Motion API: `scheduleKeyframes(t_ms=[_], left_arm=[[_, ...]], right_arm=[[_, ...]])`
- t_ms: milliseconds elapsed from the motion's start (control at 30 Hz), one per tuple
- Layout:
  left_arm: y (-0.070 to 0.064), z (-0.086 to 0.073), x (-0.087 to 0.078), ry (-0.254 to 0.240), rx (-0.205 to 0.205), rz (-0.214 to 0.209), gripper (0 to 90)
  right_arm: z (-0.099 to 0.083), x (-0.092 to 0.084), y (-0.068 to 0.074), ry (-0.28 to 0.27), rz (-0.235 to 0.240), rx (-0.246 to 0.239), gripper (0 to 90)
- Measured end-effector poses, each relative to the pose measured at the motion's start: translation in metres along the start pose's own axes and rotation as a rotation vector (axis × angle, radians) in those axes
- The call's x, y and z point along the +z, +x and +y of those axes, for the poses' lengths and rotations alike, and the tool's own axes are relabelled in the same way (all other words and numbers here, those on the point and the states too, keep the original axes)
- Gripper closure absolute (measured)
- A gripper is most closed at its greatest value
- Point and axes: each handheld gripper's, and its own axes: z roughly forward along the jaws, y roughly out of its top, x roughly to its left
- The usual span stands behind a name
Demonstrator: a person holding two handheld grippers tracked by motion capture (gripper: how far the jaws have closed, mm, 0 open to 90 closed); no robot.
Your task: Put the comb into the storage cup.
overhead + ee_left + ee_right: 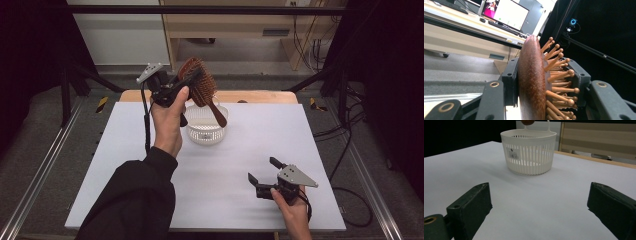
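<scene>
Hairbrush (200, 82) sat clamped by its head in the left claw (192, 80), raised above the white basket (206, 131); the right claw (261, 170) gaped wide and empty, low over the bench (250, 145).

small barcode label on white basket (513, 154), print too small to read

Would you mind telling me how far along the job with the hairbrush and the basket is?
Done: the left gripper has the wooden hairbrush clamped by its head, lifted above the white basket. In hand: the brush's handle points down over the basket. Left: probably lowering it in and letting go. The right gripper rests open on the table.
</scene>
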Motion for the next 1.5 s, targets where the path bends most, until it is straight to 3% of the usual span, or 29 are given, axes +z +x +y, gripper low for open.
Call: scheduleKeyframes(t_ms=[633,1167,1500], left_arm=[[0.017,-0.003,0.018,-0.012,0.001,0.044,51.1],[0.029,-0.002,0.021,-0.025,0.024,0.084,51.1],[0.034,-0.002,0.022,-0.029,0.017,0.101,51.1]], right_arm=[[-0.001,-0.001,-0.002,-0.014,0.001,0.028,4.7],[-0.001,-0.001,-0.002,-0.016,-0.002,0.026,4.2],[-0.002,-0.001,-0.002,-0.012,-0.009,0.028,4.3]])
